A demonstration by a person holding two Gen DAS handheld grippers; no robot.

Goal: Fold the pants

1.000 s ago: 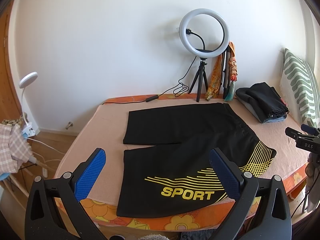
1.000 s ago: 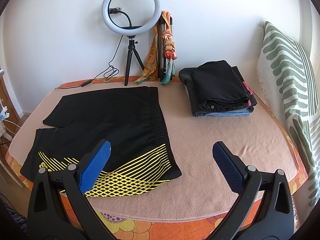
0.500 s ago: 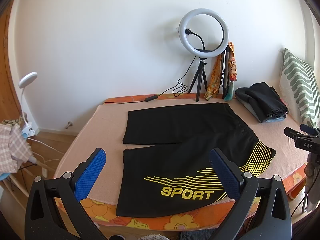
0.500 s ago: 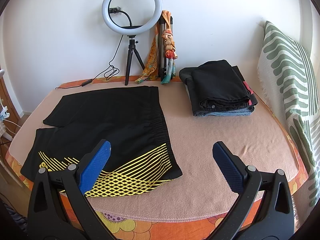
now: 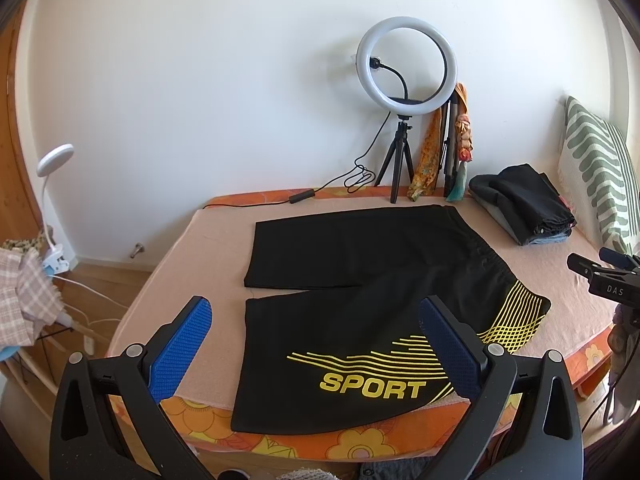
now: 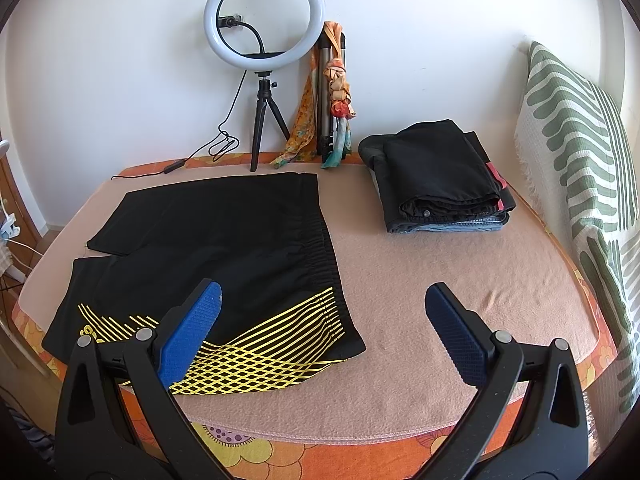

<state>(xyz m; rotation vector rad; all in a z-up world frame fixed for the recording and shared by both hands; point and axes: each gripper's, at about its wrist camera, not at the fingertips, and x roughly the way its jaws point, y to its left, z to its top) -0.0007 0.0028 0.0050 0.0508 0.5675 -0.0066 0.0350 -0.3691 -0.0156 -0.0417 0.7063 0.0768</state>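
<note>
Black shorts (image 5: 360, 280) with yellow lines and the word SPORT lie flat and spread on the pink blanket (image 5: 200, 264), legs to the left, waistband to the right. They also show in the right wrist view (image 6: 216, 240). My left gripper (image 5: 316, 320) is open and empty, held above the near edge over the front leg. My right gripper (image 6: 320, 304) is open and empty, held above the near edge by the waistband corner. The right gripper's tip shows in the left wrist view (image 5: 604, 276).
A stack of folded clothes (image 6: 440, 180) lies at the back right. A ring light on a tripod (image 6: 264, 40) and a second tripod with scarves (image 6: 332, 92) stand by the wall. A striped pillow (image 6: 580, 168) leans at the right. A cable (image 5: 320, 194) runs along the back edge.
Both grippers have barely shifted; the views are almost the same. The shorts have not moved.
</note>
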